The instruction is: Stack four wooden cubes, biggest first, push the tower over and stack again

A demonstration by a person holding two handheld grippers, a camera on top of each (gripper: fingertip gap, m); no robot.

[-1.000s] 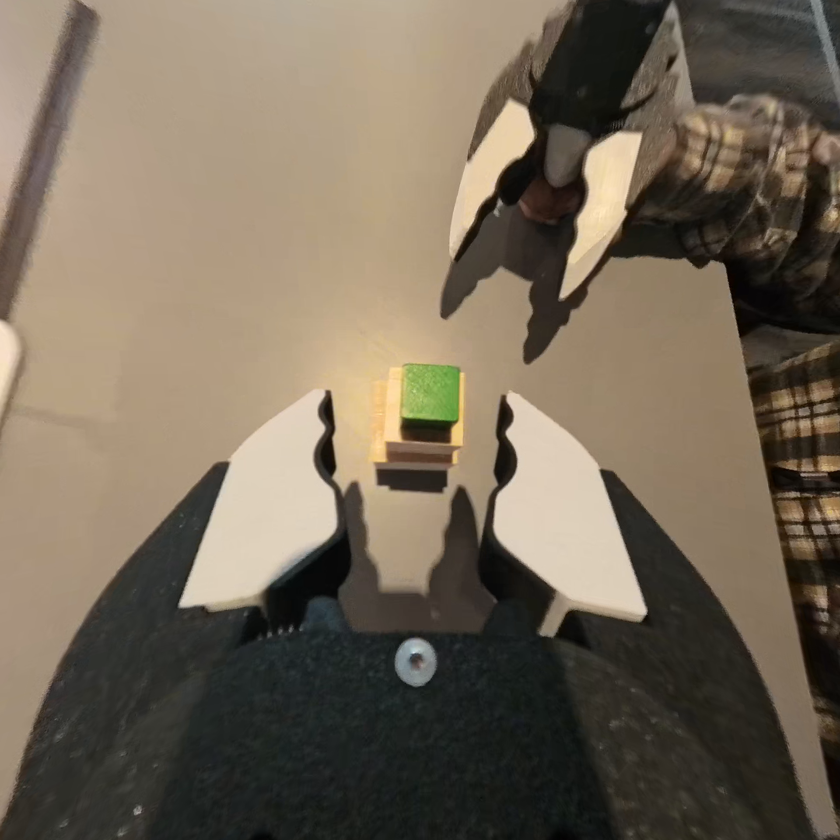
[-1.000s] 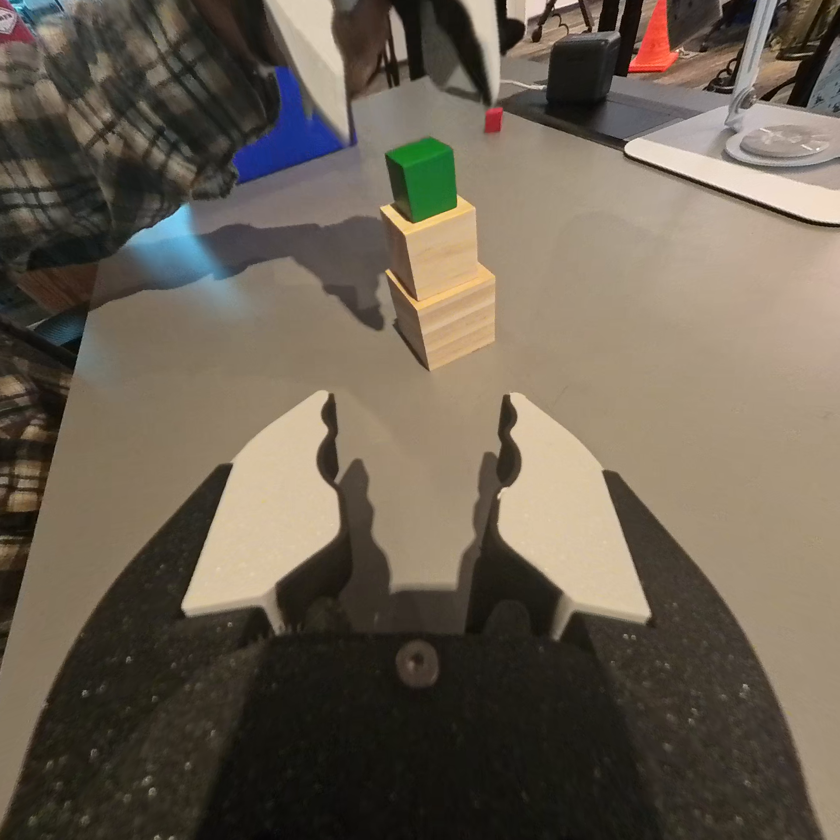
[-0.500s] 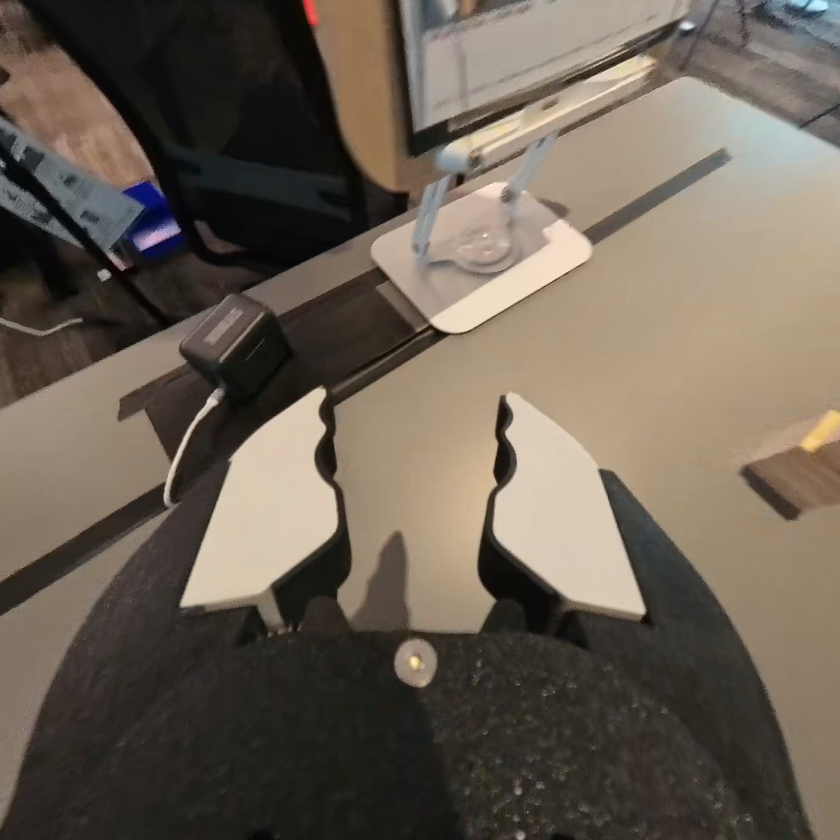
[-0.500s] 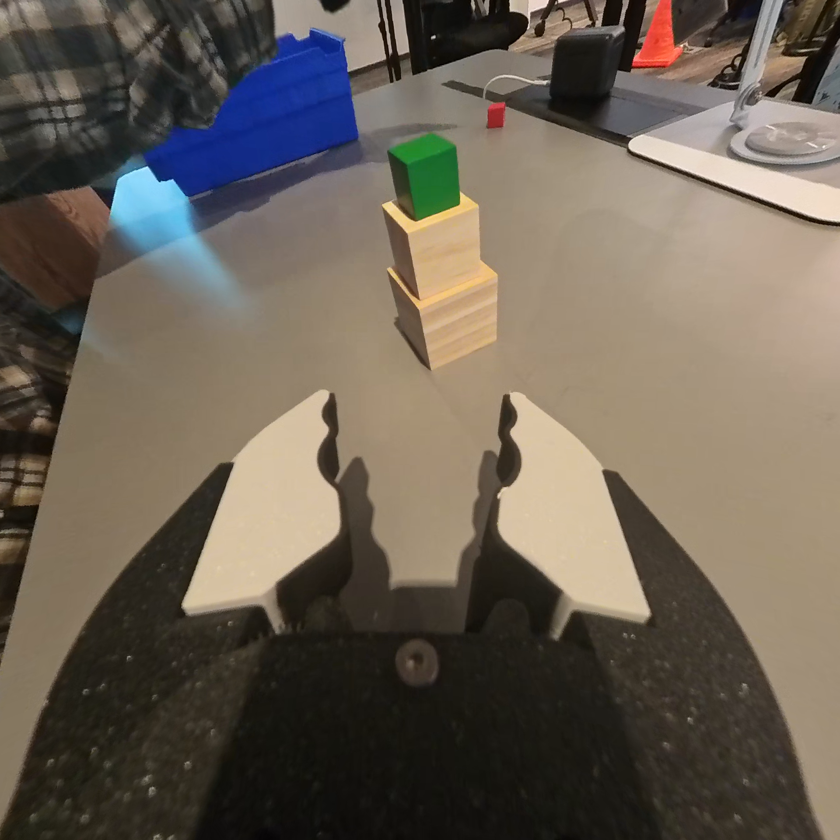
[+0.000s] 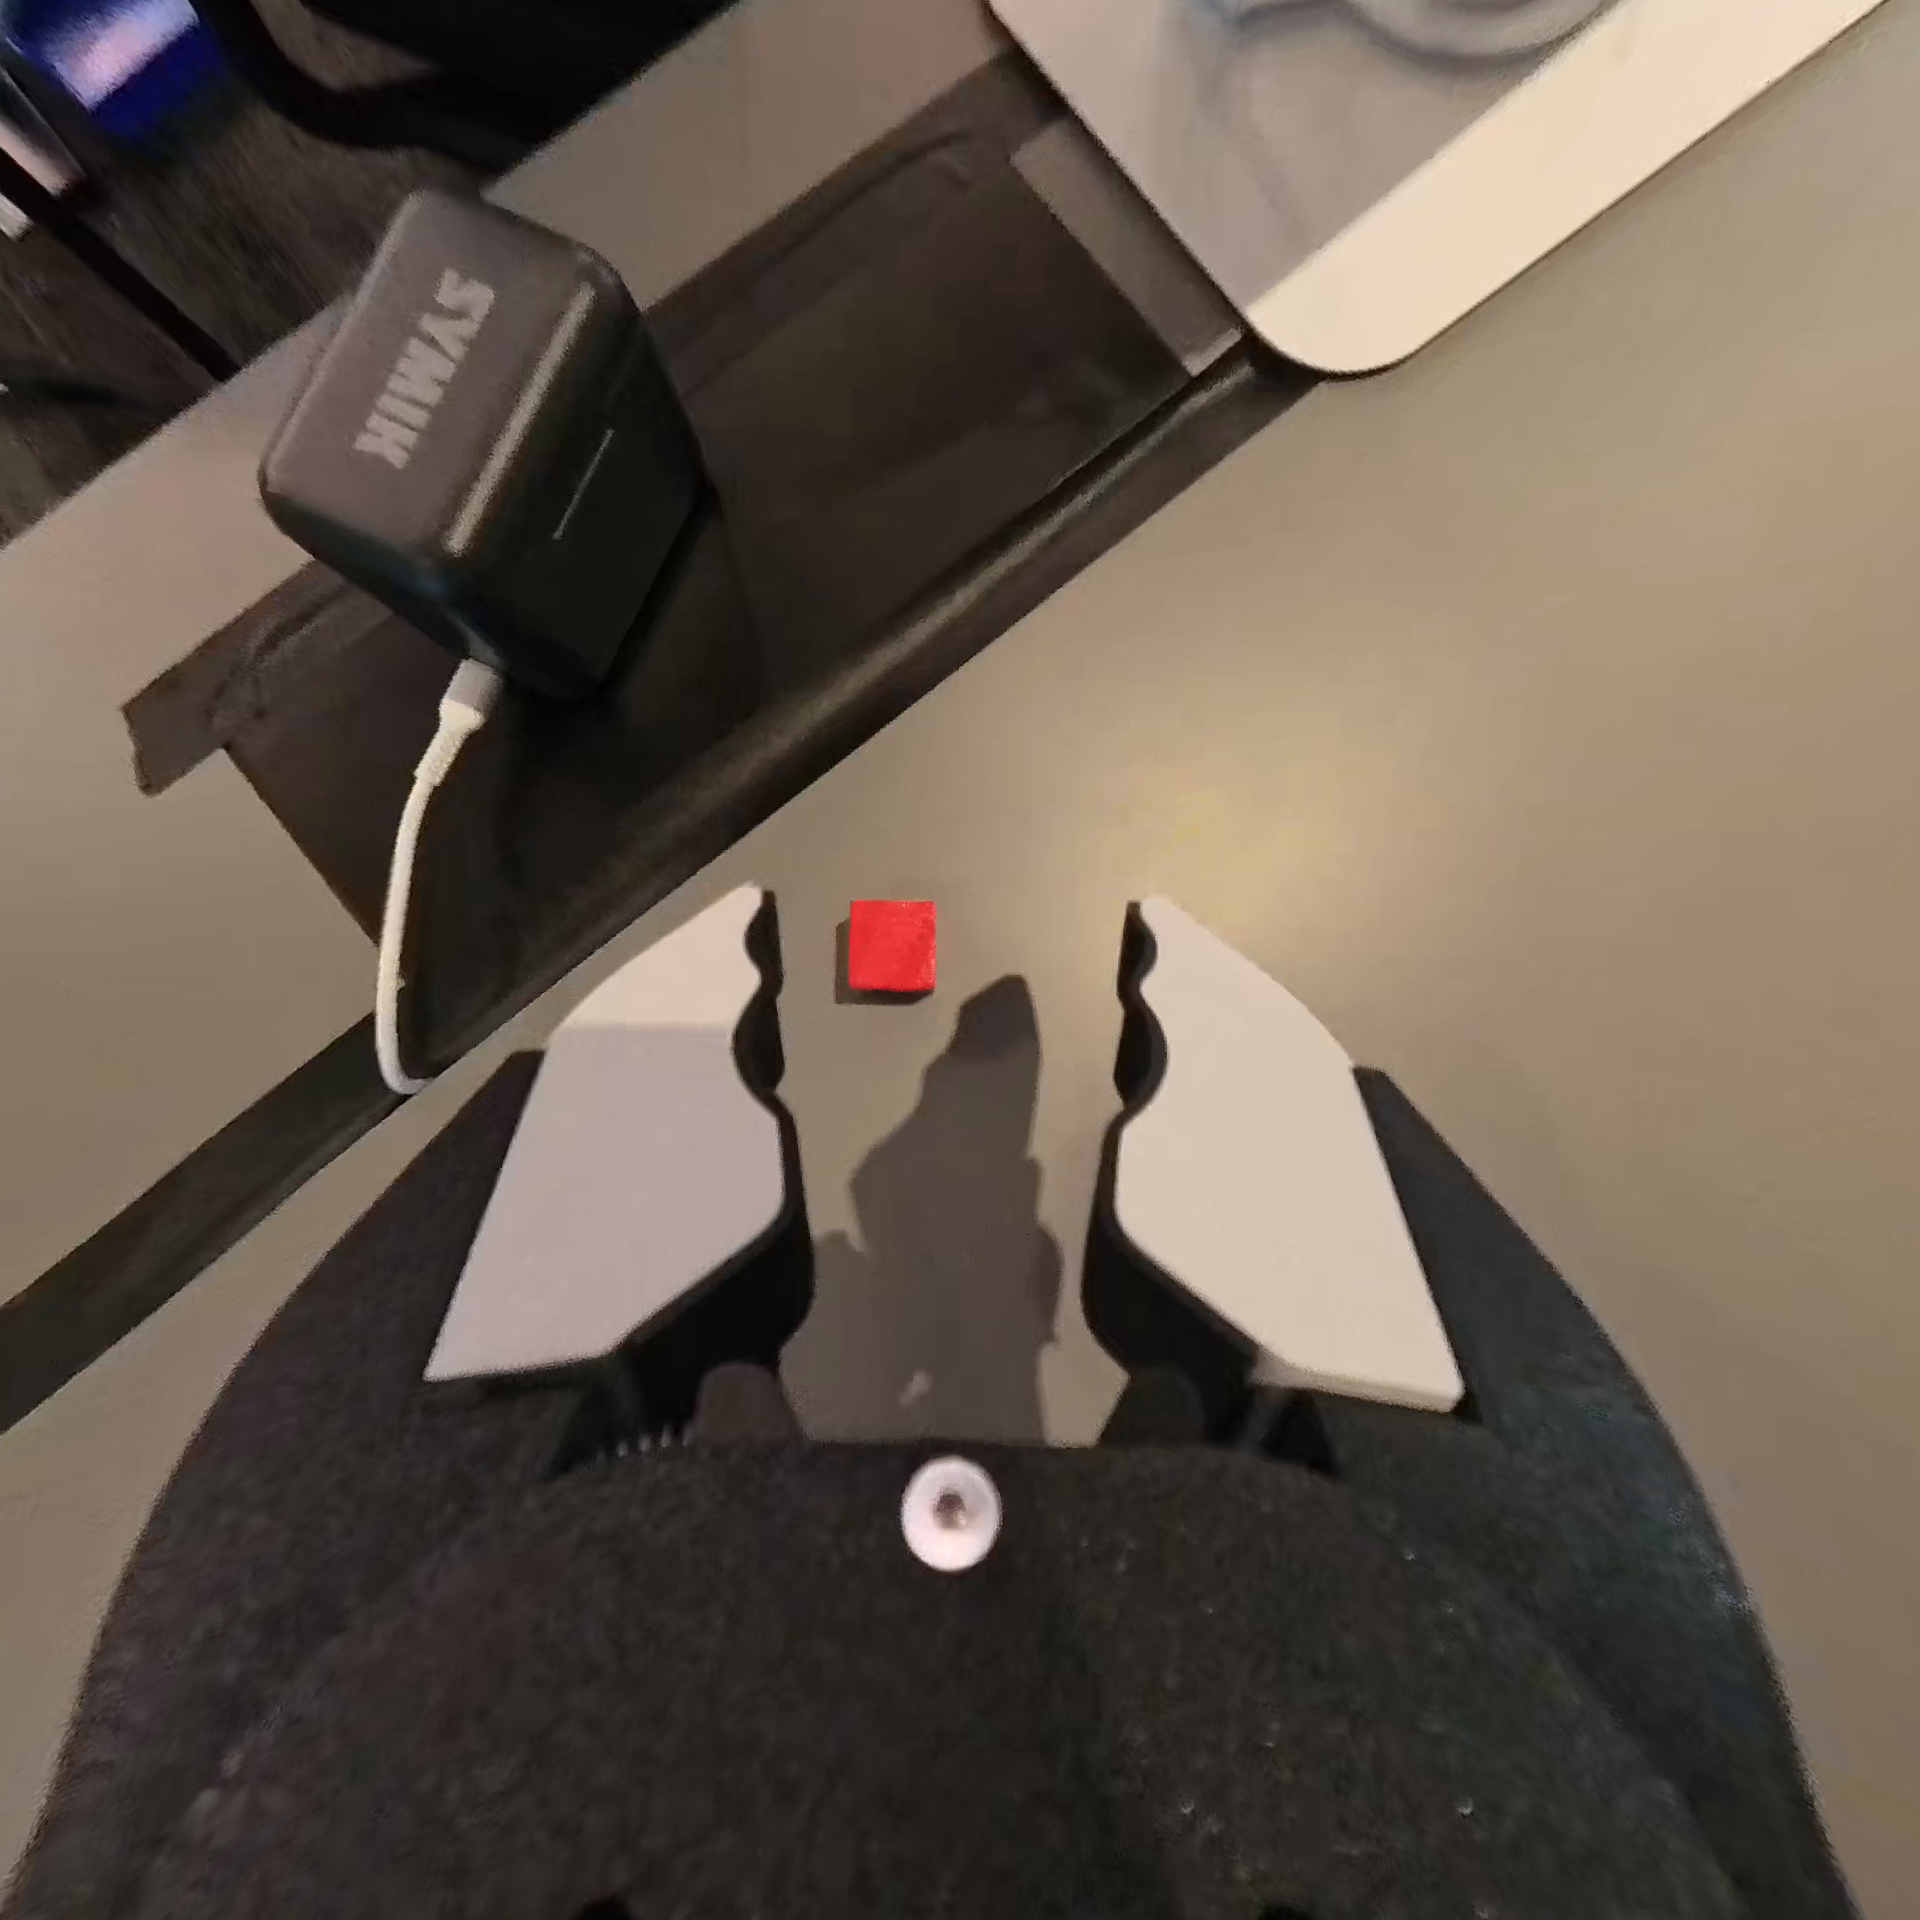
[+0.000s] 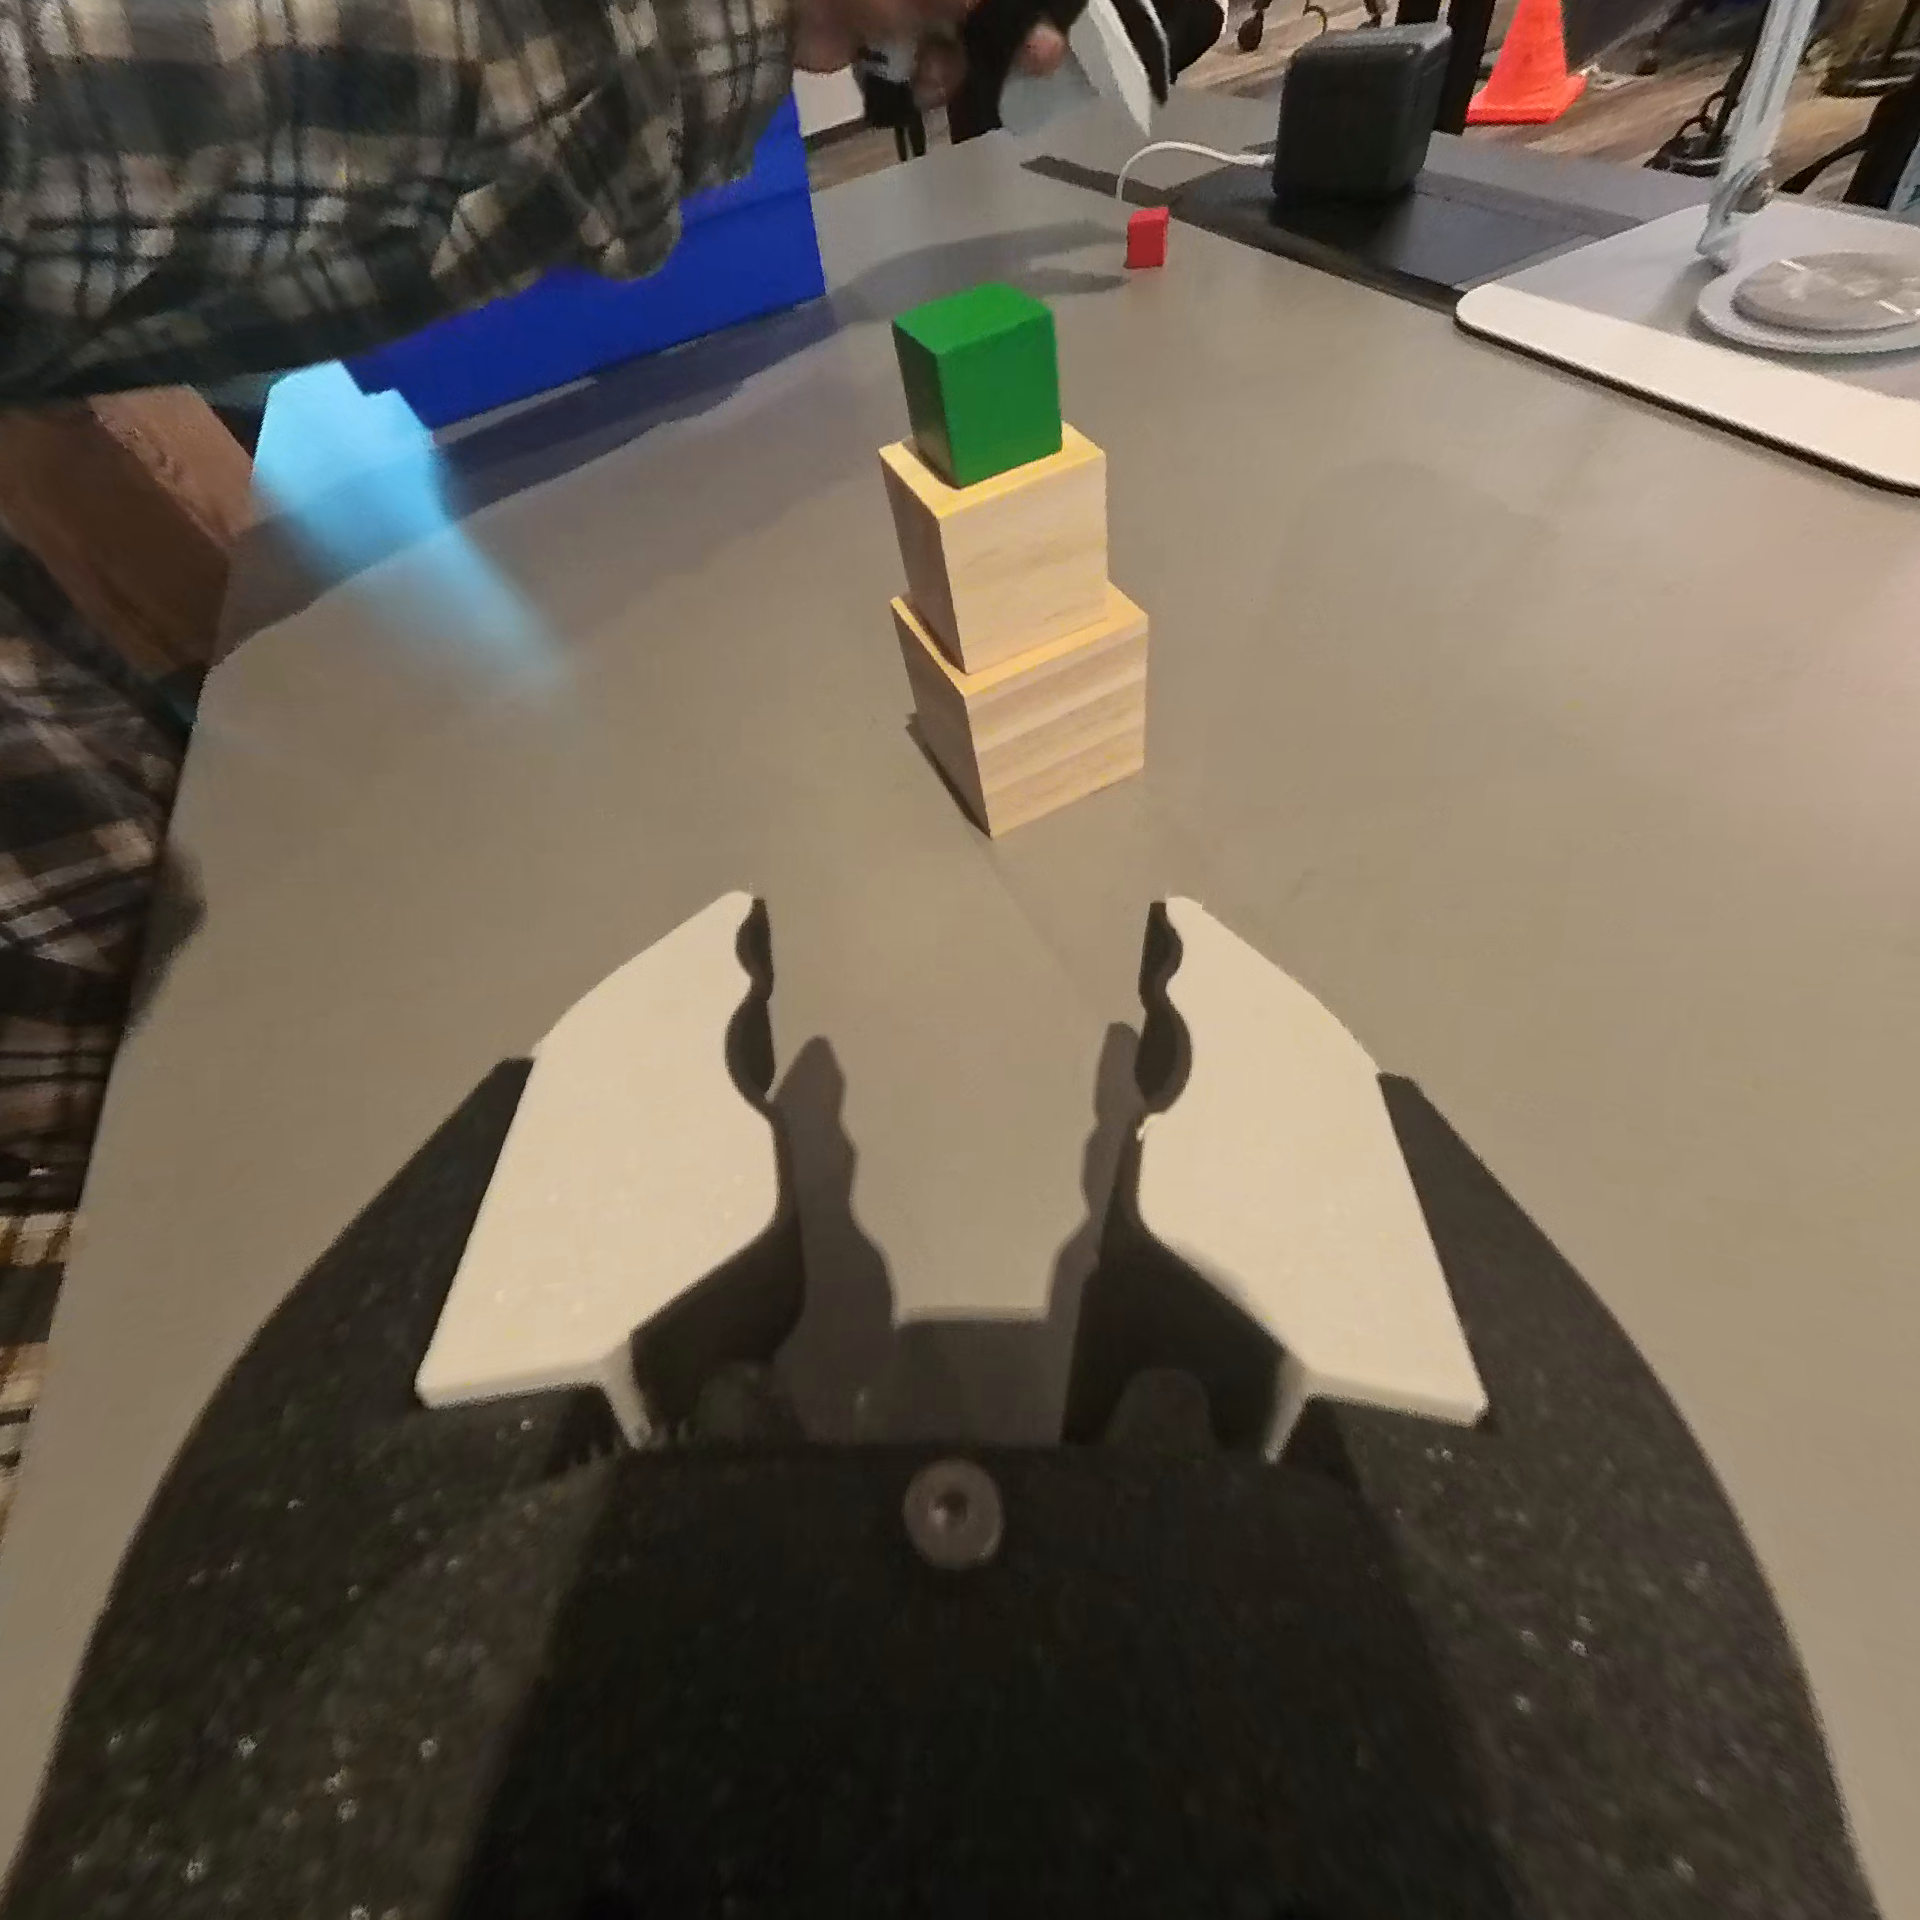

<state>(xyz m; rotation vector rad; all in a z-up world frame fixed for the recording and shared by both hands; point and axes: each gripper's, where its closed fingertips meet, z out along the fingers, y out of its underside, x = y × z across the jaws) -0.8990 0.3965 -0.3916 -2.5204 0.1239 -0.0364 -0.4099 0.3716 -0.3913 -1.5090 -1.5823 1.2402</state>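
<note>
A small red cube lies on the grey table, just past my left gripper's tips and closer to the left finger. The left gripper is open and empty above it. In the right wrist view a tower stands on the table: a large plain wooden cube at the bottom, a smaller plain cube on it, a green cube on top. My right gripper is open and empty, low over the table short of the tower. The red cube shows far behind the tower, with one of the left gripper's fingers above it.
A black box with a white cable sits on a dark strip behind the red cube. A white stand base is at the back right. A blue bin stands left of the tower. A plaid sleeve reaches across.
My left gripper swung away from above the tower to the far side of the table and now hangs over the red cube. The right gripper has stayed in place, open.
</note>
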